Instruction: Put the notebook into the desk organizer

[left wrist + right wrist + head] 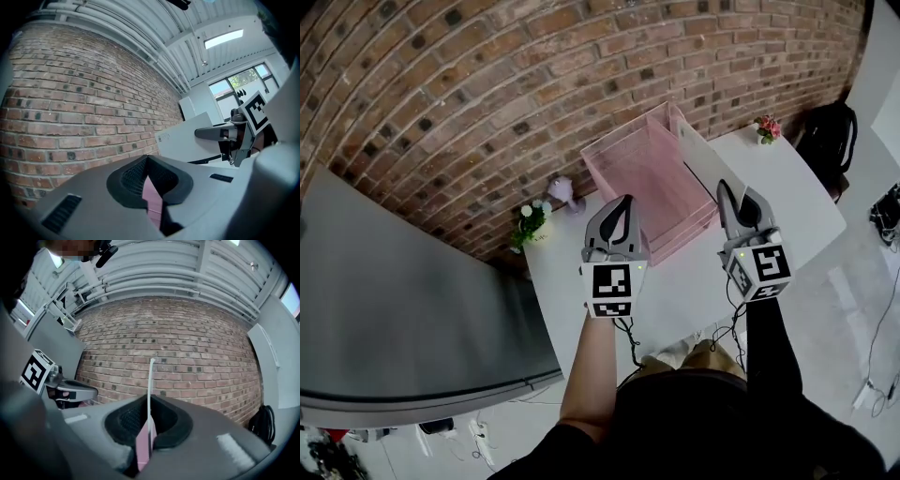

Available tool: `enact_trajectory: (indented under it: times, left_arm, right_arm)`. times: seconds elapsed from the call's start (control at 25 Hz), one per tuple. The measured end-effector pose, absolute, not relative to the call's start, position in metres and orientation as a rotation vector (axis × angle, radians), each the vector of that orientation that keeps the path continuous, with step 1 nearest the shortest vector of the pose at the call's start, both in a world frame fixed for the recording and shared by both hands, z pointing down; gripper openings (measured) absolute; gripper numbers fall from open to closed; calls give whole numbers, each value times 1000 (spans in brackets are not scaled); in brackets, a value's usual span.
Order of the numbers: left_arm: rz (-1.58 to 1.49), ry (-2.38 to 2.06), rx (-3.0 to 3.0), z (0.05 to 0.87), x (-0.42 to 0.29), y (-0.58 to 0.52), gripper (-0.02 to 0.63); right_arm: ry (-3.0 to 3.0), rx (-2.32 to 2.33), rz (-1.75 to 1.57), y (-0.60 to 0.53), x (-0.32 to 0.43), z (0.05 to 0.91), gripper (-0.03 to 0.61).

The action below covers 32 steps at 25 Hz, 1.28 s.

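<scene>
The right claw (727, 190) is clamping the thin white notebook (705, 159), with its jaws pressing on the notebook's near end. It is holding the notebook on edge in the air, at the right wall of the pink desk organizer (637, 169). The organizer is standing at the far edge of the white bench (694, 281), against the brick wall (487, 103). The left claw (623, 204) is hovering by the organizer's near side, its jaws together on nothing.

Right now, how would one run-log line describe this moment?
right hand-held gripper: shut on thin white notebook | notebook: upright at right side of pink mesh desk organizer | left hand-held gripper: shut, empty
</scene>
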<state>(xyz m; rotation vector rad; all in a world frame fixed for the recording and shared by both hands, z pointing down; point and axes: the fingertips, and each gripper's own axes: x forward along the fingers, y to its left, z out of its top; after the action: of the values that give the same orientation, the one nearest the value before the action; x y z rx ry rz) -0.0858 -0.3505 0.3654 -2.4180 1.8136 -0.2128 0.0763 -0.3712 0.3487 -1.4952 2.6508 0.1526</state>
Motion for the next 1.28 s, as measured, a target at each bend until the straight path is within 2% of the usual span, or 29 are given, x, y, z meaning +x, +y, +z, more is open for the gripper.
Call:
enact_trajectory:
  times: [0.24,0.48,1.04,1.28]
  left_arm:
    - [-214,1947,-2332,363,-113,-370,9]
    - [-235,2047,-2242,369,-130,-384,9]
    - [-267,2225,-2130,389,-160,-404,9]
    - [-291,2274,-2103,395,-165,-407,9]
  right_arm:
    - [2821,-1352,274,-412,34,353,9]
    - [2955,-1219,545,-440,-4,358,9]
    - [3148,-1066,1140,-499,-53,405,9]
    - [3255,-990,1233,-515,-66,432,9]
